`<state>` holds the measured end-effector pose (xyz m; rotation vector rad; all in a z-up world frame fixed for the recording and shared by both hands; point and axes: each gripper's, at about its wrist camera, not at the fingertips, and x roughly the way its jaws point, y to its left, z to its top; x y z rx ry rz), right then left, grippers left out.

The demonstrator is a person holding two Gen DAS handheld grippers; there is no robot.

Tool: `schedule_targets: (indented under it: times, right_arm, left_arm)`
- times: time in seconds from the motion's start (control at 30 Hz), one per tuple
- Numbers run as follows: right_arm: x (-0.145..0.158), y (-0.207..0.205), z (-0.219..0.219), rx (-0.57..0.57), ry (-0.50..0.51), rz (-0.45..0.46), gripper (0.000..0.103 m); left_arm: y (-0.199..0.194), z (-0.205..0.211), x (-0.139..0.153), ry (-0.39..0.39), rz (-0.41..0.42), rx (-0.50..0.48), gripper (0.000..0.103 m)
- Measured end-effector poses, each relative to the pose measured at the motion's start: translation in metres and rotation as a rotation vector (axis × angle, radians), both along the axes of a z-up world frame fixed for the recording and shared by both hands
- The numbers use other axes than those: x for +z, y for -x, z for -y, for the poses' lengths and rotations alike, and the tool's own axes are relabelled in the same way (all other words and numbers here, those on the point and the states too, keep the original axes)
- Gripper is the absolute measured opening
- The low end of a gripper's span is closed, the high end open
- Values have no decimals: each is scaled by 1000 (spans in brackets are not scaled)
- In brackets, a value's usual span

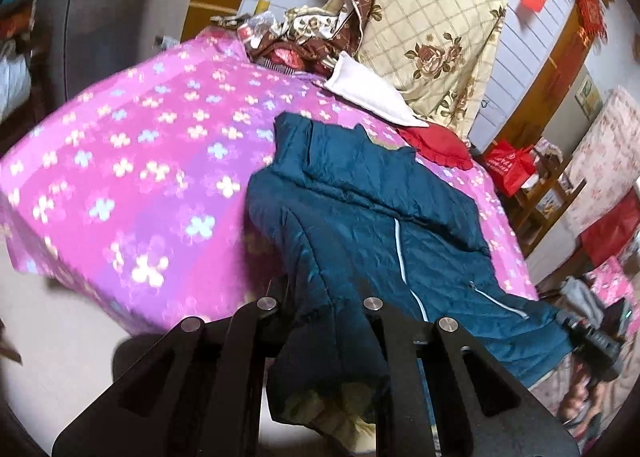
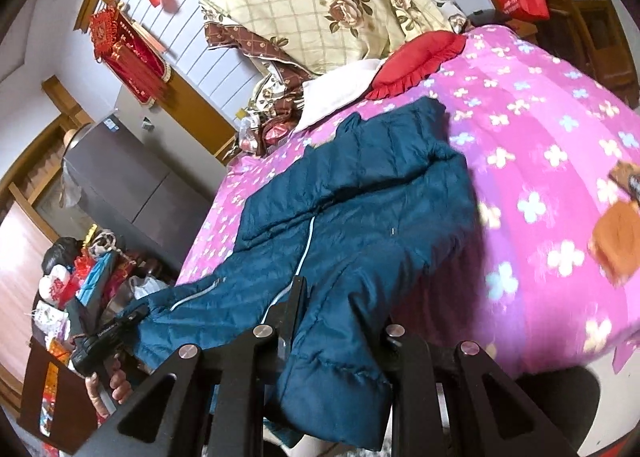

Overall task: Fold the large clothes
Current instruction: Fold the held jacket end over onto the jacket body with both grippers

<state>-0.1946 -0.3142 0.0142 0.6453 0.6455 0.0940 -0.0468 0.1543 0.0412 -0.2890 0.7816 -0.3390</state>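
Observation:
A dark teal padded jacket (image 1: 360, 209) with a pale zip lies on a bed with a pink flowered quilt (image 1: 132, 161). Its body is on the quilt and its hem hangs off the near edge. My left gripper (image 1: 324, 309) is shut on one bottom corner of the jacket. My right gripper (image 2: 340, 321) is shut on the other bottom corner (image 2: 340, 385). The right gripper shows at the far right of the left wrist view (image 1: 592, 341), at the jacket's edge. The left gripper shows at the lower left of the right wrist view (image 2: 108, 337). The jacket (image 2: 360, 193) is stretched between them.
Floral quilts (image 1: 432, 37) are piled against the headboard, with a white pillow (image 1: 368, 93) and a red cushion (image 1: 440, 145) in front. A red bag (image 1: 512, 169) and shelves stand to the right. A grey cabinet (image 2: 132, 185) and clutter (image 2: 80, 281) stand beside the bed.

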Motion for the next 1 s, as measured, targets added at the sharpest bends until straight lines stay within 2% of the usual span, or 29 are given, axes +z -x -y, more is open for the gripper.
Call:
schedule_targets:
  times: [0.1, 0.23, 0.5, 0.67, 0.8, 0.87, 1.0]
  right_arm:
    - [15, -23, 4, -10, 36, 10, 20]
    - [39, -60, 7, -25, 99, 42, 19]
    - [59, -147, 25, -101, 178, 38, 19]
    - [60, -204, 48, -149, 199, -1, 19]
    - [56, -247, 71, -188, 212, -39, 19]
    - [50, -268, 85, -206, 214, -61, 19]
    - [34, -308, 107, -225, 209, -103, 19]
  left_arm:
    - [-21, 13, 8, -45, 31, 6, 10]
    - [-60, 23, 22, -66, 66, 30, 10]
    - [-161, 48, 39, -136, 55, 98, 10]
    - [-226, 75, 43, -219, 32, 142, 10]
    - [-265, 101, 43, -295, 47, 164, 10]
    - [-292, 120, 41, -352, 61, 170, 10]
    - [-342, 146, 28, -410, 41, 174, 10]
